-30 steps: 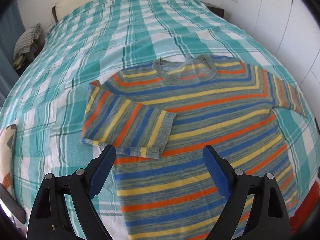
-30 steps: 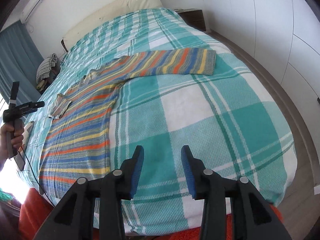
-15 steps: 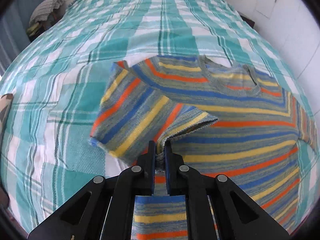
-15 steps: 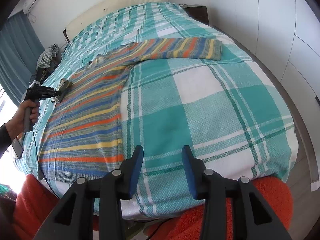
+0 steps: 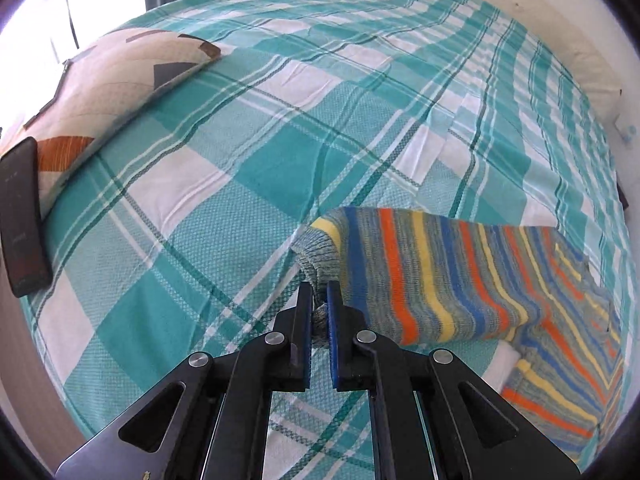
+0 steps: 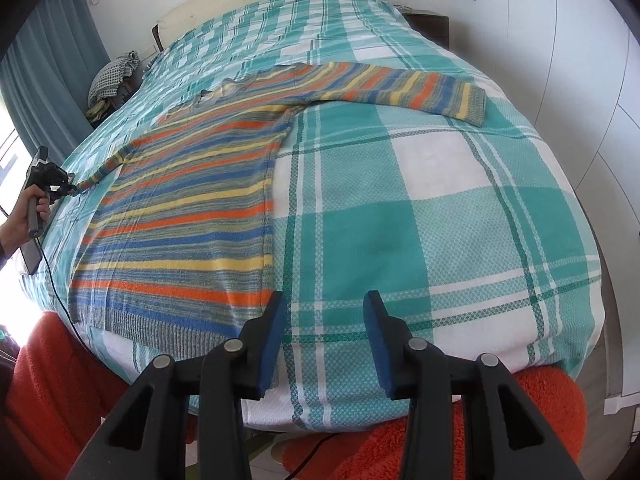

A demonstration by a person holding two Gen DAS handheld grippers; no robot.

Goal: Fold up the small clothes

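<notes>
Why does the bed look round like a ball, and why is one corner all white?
Left wrist view: the fisheye lens bulges the checked bedspread, and window glare whitens the top-left corner. Right wrist view: same bulge, the striped sweater stays sharp, brightness at the left edge.

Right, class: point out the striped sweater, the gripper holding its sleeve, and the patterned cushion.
striped sweater [image 6: 188,200]: right wrist view, middle of the body panel.
left gripper [image 5: 319,300]: left wrist view, between the fingertips, shut on the sleeve cuff.
patterned cushion [image 5: 104,92]: left wrist view, its pale top face.
</notes>
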